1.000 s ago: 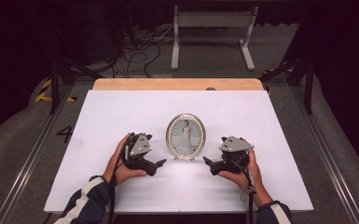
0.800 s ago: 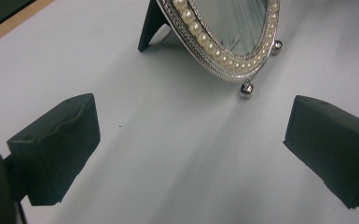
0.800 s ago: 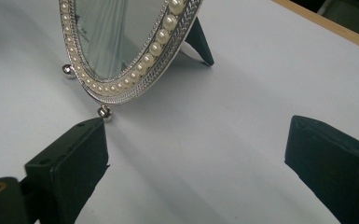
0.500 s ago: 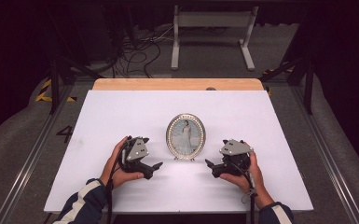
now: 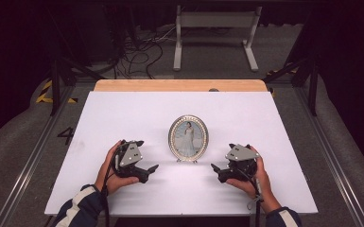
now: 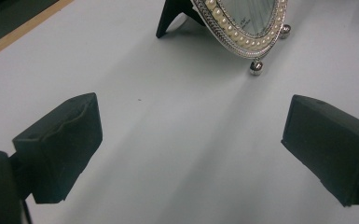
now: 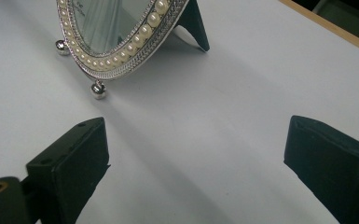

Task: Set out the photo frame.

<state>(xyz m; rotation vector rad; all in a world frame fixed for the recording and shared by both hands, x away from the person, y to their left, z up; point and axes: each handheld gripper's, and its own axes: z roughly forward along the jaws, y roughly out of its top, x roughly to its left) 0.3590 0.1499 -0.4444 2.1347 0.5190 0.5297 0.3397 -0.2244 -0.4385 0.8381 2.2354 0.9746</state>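
Resting on the near half of the white counter [image 5: 123, 109], both hands sit at about six o'clock of the scene, and each has drawn slightly back toward the person since a second ago. The left tool [image 5: 147, 169] lies at eight o'clock of the oval picture frame [image 5: 188, 138], the right tool [image 5: 216, 169] at four o'clock; both have their jaws spread wide with nothing between them. In the left gripper view the frame's pearl rim [image 6: 242, 35] and ball feet stand clear ahead of the jaws. That retreat suggests the frame, upright at the counter's centre on its black easel leg [image 7: 193, 25], has been released, placement likely finished.
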